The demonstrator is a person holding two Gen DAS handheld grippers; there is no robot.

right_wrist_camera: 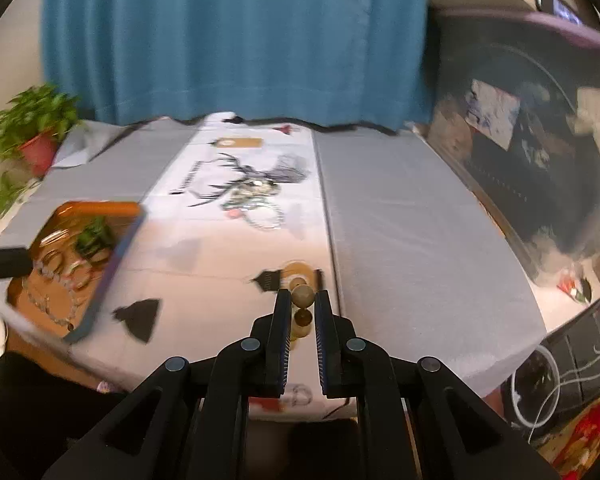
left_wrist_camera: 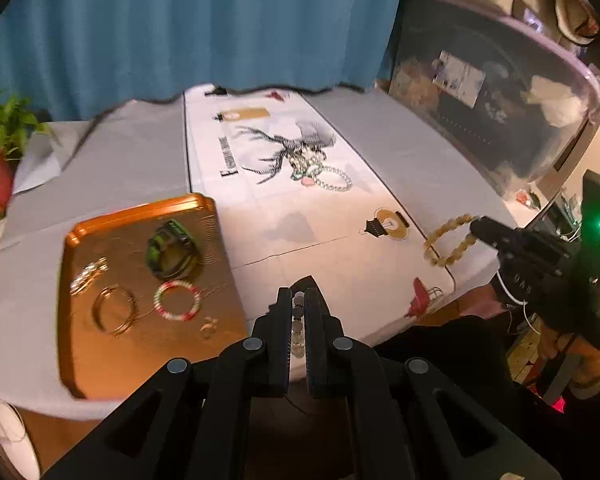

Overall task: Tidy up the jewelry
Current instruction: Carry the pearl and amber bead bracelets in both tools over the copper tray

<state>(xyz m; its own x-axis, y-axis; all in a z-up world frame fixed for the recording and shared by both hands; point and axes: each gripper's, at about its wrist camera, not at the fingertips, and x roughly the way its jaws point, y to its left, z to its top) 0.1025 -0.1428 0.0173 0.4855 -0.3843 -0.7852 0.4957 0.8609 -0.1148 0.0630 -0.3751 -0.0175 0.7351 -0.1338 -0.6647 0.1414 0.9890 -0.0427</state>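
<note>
An orange tray [left_wrist_camera: 80, 360] at the table's left front holds a green-black watch [left_wrist_camera: 172, 250], a red-white bead bracelet [left_wrist_camera: 177, 300], thin gold bangles [left_wrist_camera: 114, 310] and small rings. My left gripper [left_wrist_camera: 299, 298] is shut on a pale bead bracelet [left_wrist_camera: 298, 328], right of the tray. My right gripper [right_wrist_camera: 303, 298] is shut on a tan wooden bead bracelet [right_wrist_camera: 302, 296]; in the left wrist view it [left_wrist_camera: 452, 240] hangs from that gripper [left_wrist_camera: 478, 226] over the table's right edge. A pile of jewelry [left_wrist_camera: 320, 168] lies mid-table on the deer print.
A white printed runner [left_wrist_camera: 284, 216] covers the grey table [left_wrist_camera: 400, 148]. A blue curtain [left_wrist_camera: 200, 20] hangs behind. A potted plant [left_wrist_camera: 0, 140] stands far left. A large dark container [left_wrist_camera: 500, 100] sits to the right. The tray also shows in the right wrist view [right_wrist_camera: 112, 210].
</note>
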